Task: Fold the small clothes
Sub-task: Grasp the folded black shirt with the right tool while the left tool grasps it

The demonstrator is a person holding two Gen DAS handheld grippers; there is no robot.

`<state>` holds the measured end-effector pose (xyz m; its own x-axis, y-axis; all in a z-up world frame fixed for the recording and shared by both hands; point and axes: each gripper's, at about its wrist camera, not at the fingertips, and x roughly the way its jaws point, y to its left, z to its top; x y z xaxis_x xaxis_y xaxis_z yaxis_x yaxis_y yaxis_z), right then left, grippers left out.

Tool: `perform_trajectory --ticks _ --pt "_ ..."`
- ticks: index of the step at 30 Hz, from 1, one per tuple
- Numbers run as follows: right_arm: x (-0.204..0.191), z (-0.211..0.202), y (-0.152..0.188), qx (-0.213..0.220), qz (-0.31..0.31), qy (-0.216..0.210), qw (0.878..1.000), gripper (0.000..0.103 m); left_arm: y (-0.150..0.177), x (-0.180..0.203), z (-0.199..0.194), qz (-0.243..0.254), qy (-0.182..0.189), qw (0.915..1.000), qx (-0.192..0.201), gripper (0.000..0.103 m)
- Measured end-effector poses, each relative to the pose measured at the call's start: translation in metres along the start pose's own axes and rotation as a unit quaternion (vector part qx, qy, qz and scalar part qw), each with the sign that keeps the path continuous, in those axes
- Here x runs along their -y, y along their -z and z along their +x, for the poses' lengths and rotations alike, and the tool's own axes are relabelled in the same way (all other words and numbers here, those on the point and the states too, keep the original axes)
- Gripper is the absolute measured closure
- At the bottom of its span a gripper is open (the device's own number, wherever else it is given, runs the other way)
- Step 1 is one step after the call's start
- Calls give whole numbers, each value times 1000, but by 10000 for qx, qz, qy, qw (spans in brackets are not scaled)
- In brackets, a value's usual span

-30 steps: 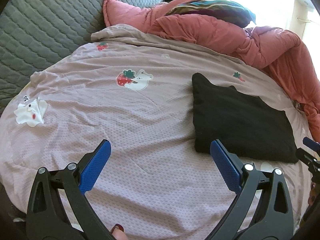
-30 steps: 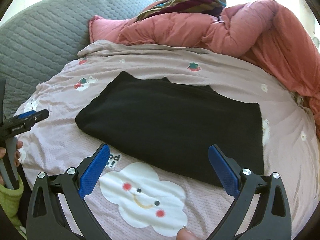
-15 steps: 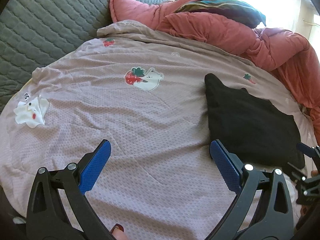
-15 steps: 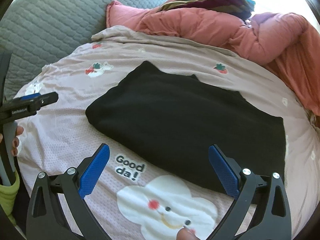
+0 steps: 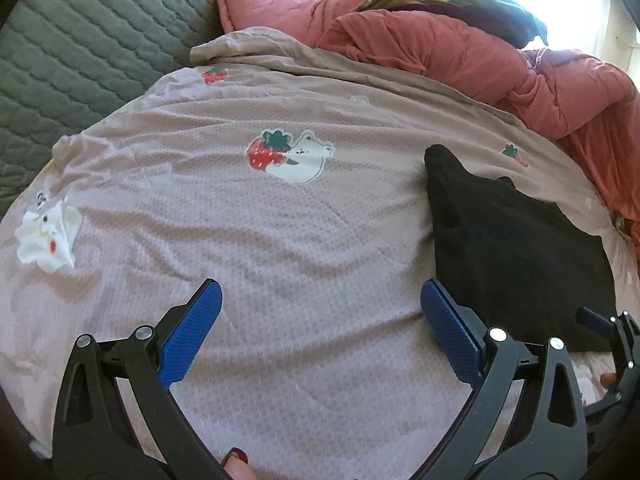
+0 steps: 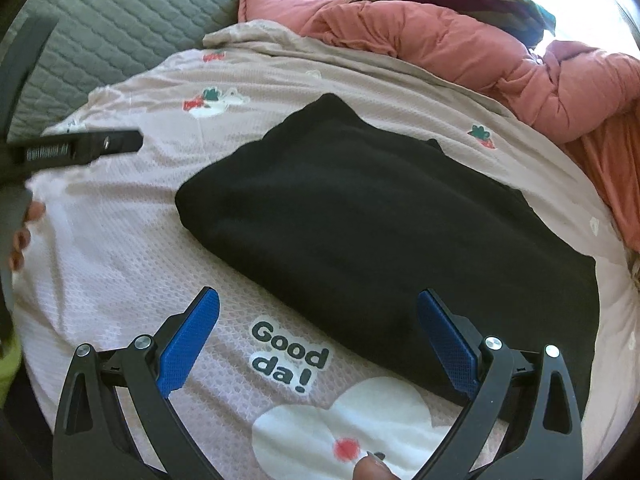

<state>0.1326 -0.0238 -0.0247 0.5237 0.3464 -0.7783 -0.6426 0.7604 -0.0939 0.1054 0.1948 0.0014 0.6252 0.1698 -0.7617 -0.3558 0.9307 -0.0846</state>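
Note:
A folded black garment [image 6: 384, 232] lies flat on the pink printed bedsheet [image 6: 120, 264]; the left wrist view shows it at the right [image 5: 516, 248]. My right gripper [image 6: 318, 330] is open just in front of the garment's near edge, with nothing between its blue pads. My left gripper [image 5: 320, 320] is also open, hovering over bare sheet to the left of the garment, its right pad close to the garment's near left corner. The left gripper's tip [image 6: 84, 146] shows at the left edge of the right wrist view.
A rumpled red-pink duvet [image 5: 500, 64] with a striped cloth [image 6: 480, 0] on top runs along the back and right of the bed. A grey quilted headboard cushion [image 5: 80, 40] rises at the left. A hand [image 6: 24, 232] holds the left tool.
Both grippers have moved forward and lower toward the sheet; the garment looks larger and nearer in the right view. The jaws stayed open and the garment has not shifted.

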Motion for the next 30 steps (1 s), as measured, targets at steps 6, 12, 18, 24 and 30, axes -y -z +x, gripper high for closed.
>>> perform_trajectory --ticks 6,12,18,24,30 --pt "-9 16 -3 -63 -273 271 9992 5 -17 9 11 101 -46 9999 -37 10" --pt "-12 35 -11 -71 -470 527 9975 5 -27 14 24 117 -54 9998 -121 10" --pt "-15 49 -21 67 -649 757 9950 5 -29 24 36 359 -327 9987 -128 10" --pt "-17 57 -30 187 -730 932 9928 5 -32 28 46 454 -394 9981 -167 10" --pt "-19 51 -29 445 -784 1059 9903 7 -38 33 58 388 -238 9984 -332 10"
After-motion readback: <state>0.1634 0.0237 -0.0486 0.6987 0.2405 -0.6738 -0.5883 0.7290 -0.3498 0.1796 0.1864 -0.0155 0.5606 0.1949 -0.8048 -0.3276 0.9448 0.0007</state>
